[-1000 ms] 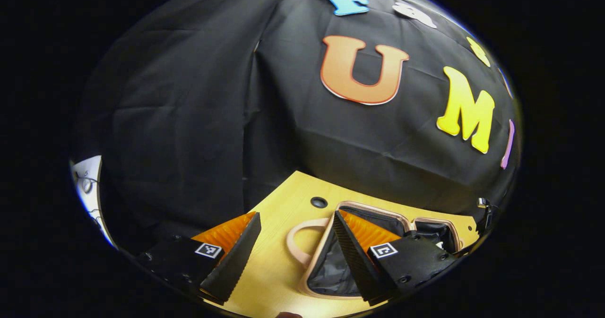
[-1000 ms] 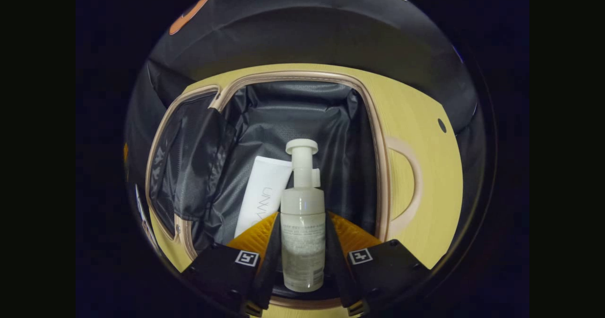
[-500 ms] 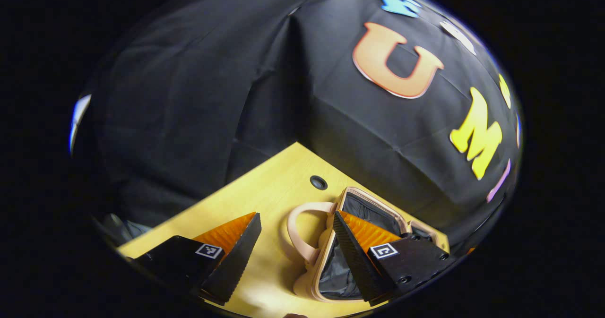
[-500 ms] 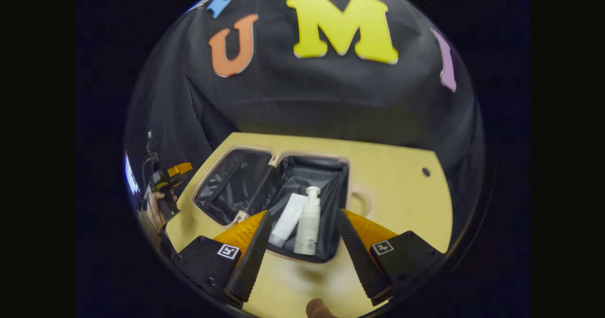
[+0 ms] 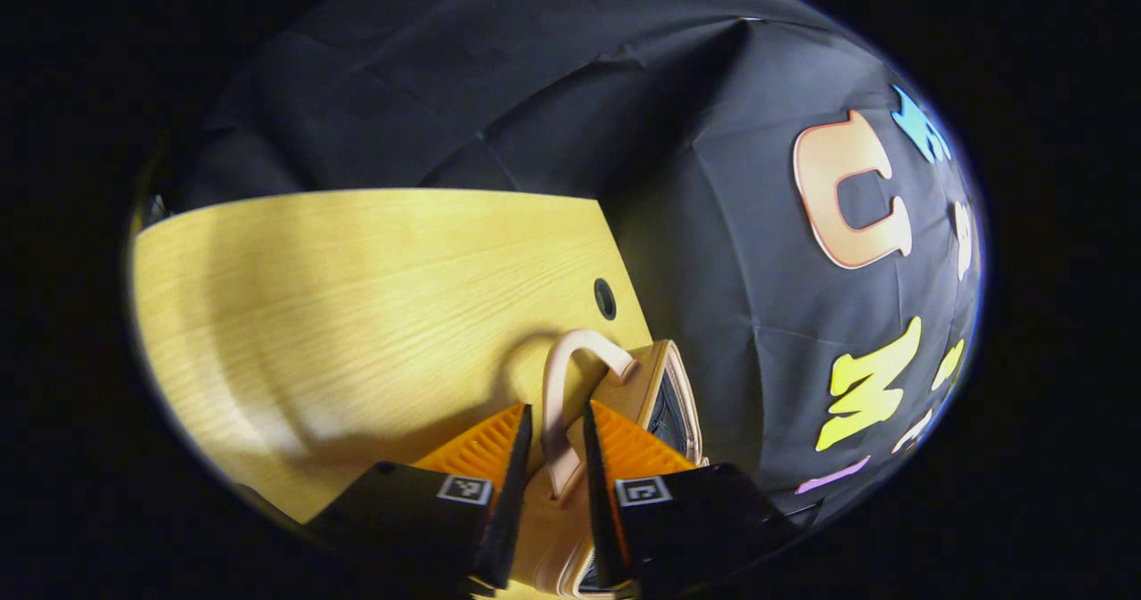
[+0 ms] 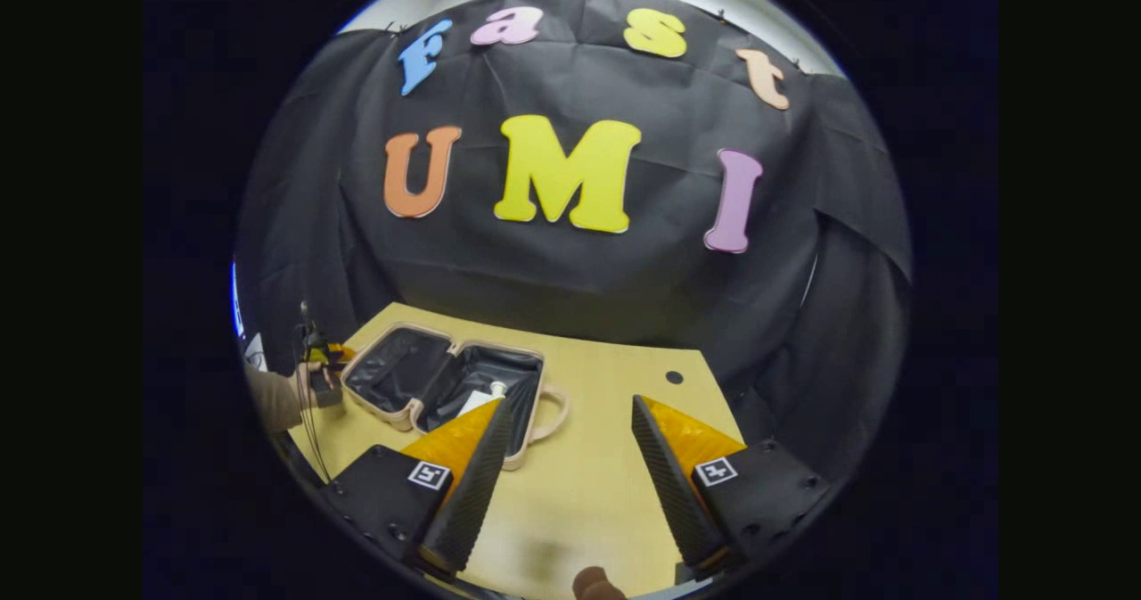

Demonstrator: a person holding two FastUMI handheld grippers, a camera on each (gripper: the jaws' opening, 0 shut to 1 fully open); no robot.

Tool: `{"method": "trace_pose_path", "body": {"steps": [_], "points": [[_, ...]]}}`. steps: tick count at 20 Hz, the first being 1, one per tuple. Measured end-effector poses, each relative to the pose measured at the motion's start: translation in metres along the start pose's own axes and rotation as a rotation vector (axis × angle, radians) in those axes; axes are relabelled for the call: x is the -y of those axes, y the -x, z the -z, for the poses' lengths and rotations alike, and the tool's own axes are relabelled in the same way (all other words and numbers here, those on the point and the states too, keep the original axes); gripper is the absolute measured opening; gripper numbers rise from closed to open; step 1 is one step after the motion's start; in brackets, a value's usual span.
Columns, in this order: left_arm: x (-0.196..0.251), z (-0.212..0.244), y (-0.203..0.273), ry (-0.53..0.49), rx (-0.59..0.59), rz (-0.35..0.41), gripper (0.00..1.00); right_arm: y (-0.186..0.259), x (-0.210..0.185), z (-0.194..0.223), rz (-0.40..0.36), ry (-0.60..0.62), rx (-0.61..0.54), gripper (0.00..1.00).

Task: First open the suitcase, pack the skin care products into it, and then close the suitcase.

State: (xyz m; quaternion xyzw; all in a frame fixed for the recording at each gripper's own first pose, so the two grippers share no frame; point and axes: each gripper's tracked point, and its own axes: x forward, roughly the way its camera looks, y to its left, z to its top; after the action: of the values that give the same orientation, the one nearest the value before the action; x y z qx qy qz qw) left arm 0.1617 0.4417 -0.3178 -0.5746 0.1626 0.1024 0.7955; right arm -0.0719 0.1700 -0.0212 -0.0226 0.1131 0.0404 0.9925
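In the right gripper view, the beige suitcase (image 6: 385, 415) lies open on the table with its black-lined lid (image 6: 392, 377) folded out to the left. Inside the main half lie a white tube (image 6: 475, 400) and a pump bottle (image 6: 496, 390). My right gripper (image 6: 570, 404) is open and holds nothing, above the table to the right of the suitcase and nearer than it. In the left gripper view, my left gripper (image 5: 554, 422) is shut on the suitcase handle (image 5: 570, 355), which runs up between its fingers. Just beyond the handle is the suitcase shell (image 5: 644, 384).
The yellow wooden table (image 5: 357, 297) has a round cable hole (image 5: 604, 298), also seen as a hole (image 6: 675, 377) near the back right corner. A sleeved hand (image 6: 303, 388) holds another gripper (image 6: 316, 355) by the lid's left edge. A fingertip (image 6: 593, 584) shows at the bottom.
My right gripper let go of the pump bottle inside the suitcase, opened and drew back and up. My left gripper swung round and went from open to shut on the handle.
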Motion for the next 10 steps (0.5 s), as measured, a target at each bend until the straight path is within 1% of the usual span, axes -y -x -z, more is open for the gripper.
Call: {"method": "trace_pose_path", "body": {"steps": [3, 5, 7, 8, 10], "points": [[0.006, -0.006, -0.001, 0.063, 0.007, -0.011, 0.14, 0.011, 0.018, 0.0, 0.027, 0.021, 0.022, 0.81], [0.008, -0.005, 0.001, 0.019, 0.006, -0.033, 0.1, 0.016, 0.028, 0.0, 0.05, 0.03, 0.041, 0.81], [0.021, -0.008, 0.008, -0.028, 0.028, -0.045, 0.08, 0.023, 0.028, 0.003, 0.038, 0.007, 0.038, 0.81], [0.034, -0.015, 0.015, -0.04, 0.054, -0.03, 0.08, 0.024, 0.032, 0.001, 0.04, 0.011, 0.052, 0.81], [0.068, -0.025, 0.032, -0.069, 0.102, 0.011, 0.06, 0.031, 0.047, -0.013, 0.056, 0.046, 0.119, 0.81]]}}
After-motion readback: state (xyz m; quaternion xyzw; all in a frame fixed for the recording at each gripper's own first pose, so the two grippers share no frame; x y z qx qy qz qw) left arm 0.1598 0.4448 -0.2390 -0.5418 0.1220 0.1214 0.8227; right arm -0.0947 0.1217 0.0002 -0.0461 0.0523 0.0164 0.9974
